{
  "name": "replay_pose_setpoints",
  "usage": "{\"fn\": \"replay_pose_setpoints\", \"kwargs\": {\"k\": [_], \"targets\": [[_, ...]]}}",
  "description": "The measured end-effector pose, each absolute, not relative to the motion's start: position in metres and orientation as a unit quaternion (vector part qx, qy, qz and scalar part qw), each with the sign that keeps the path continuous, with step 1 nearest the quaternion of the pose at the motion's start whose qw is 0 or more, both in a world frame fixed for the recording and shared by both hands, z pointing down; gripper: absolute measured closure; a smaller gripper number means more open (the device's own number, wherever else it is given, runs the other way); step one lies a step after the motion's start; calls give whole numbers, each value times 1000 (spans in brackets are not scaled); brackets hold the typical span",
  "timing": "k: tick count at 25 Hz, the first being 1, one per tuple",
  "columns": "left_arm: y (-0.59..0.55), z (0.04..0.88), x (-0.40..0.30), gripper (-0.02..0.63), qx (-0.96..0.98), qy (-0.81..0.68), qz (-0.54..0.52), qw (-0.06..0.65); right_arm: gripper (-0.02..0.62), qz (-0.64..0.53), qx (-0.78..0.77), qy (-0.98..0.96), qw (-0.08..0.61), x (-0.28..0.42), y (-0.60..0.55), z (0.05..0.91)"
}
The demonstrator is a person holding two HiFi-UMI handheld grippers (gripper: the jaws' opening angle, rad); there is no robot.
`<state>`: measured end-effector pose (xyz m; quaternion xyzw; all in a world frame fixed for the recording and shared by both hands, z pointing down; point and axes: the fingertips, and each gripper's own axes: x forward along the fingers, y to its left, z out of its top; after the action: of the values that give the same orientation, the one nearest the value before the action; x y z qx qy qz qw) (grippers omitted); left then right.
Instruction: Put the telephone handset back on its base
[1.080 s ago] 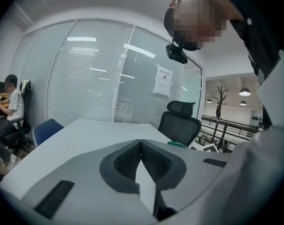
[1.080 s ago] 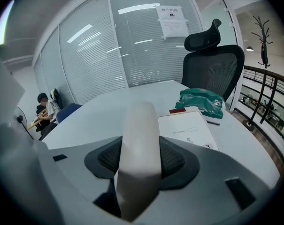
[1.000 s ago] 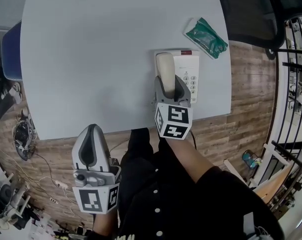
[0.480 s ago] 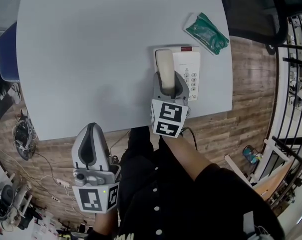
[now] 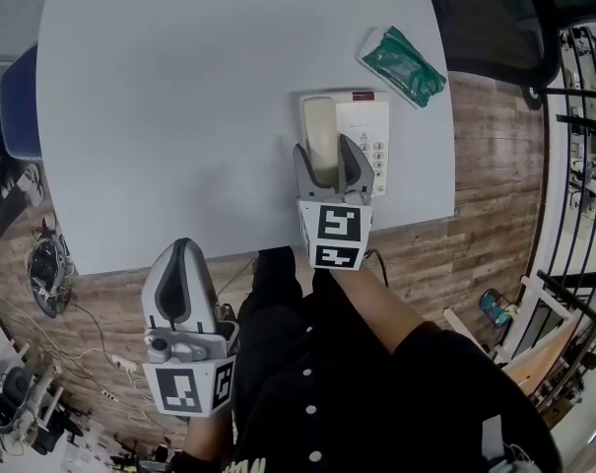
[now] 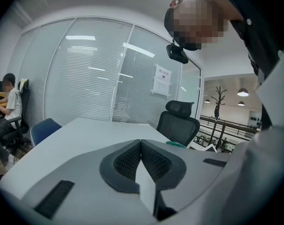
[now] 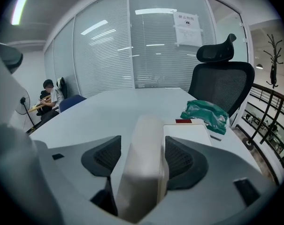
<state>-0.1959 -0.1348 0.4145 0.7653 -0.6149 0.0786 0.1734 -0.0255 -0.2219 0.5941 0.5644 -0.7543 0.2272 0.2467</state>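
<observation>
Big grey bench fills most of the head view. The left gripper hangs off its near edge over the wood floor, clenched with nothing in it. The right gripper is at the telephone base near the bench's right edge. It has just been opening and is now released. The handset lies on the base's left side, between those jaws. A green packet sits just beyond.

Bright, even office light from ceiling strips; shadows faint and soft. Table pale, slightly washed. Both gripper views fisheye with black corners; handset near the lens soft, background sharper. Head view bows at edges, floor dimmer.
</observation>
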Motion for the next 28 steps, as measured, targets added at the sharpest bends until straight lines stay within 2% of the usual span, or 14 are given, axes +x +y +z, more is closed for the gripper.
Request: {"fn": "replay_pose_setpoints", "kwargs": {"k": [7, 10, 13, 17, 28], "targets": [[-136, 393, -192, 591, 770, -619, 62, 145, 318, 171, 514, -813, 214, -14, -218, 544], [-135, 381, -190, 591, 771, -621, 55, 130, 440, 160, 481, -842, 184, -7, -214, 515], [-135, 368, -187, 591, 775, -620, 48, 114, 528, 163, 464, -856, 159, 2, -213, 484], [-137, 351, -182, 591, 779, -619, 38, 91, 555, 141, 452, -873, 114, 14, -215, 439], [-136, 304, -182, 591, 780, -625, 5, 39, 561, 73, 477, -876, 22, 58, -209, 329]]}}
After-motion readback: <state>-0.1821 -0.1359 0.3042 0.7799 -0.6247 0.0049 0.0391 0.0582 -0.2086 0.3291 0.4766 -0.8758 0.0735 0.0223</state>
